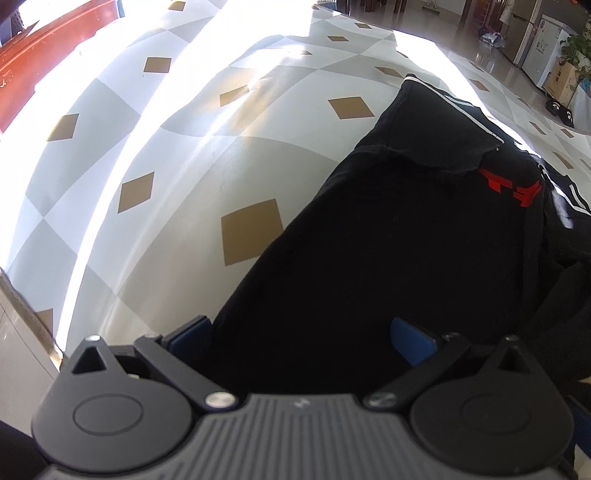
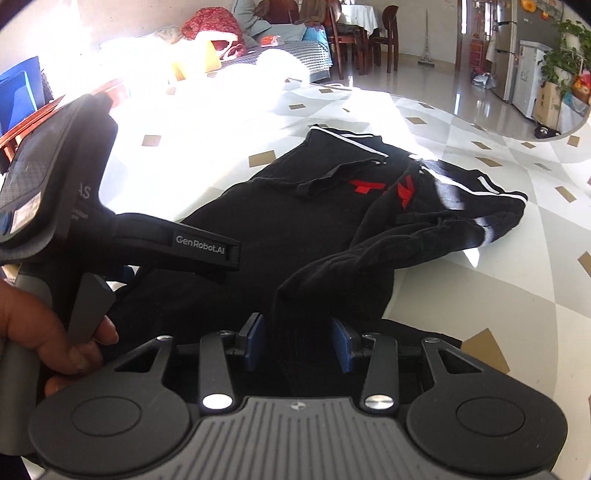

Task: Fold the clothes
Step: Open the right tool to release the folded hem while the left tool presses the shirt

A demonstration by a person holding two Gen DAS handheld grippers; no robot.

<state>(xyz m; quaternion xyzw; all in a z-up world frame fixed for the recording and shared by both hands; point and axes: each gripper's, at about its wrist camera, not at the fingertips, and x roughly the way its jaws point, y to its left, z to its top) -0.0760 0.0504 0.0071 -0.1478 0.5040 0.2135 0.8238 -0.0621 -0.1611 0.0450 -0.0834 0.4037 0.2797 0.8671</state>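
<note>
A black T-shirt (image 1: 388, 229) with a red logo (image 1: 513, 188) and white-striped sleeves lies on the table, partly folded. In the left wrist view my left gripper (image 1: 299, 339) has its blue pads (image 1: 412, 341) wide apart, and black cloth fills the space between them. In the right wrist view the shirt (image 2: 280, 210) lies ahead, its sleeve (image 2: 476, 206) spread to the right. My right gripper (image 2: 295, 343) has a bunched fold of the shirt between its blue pads (image 2: 341, 345). The left gripper's body (image 2: 55, 206) shows at the left, held by a hand.
The table (image 1: 177, 192) has a white and grey cloth with tan diamonds, in glaring sunlight. A red-brown wooden edge (image 1: 44, 66) is at the far left. Beyond the table are chairs (image 2: 373, 33), a fridge (image 2: 517, 55) and a potted plant (image 2: 565, 51).
</note>
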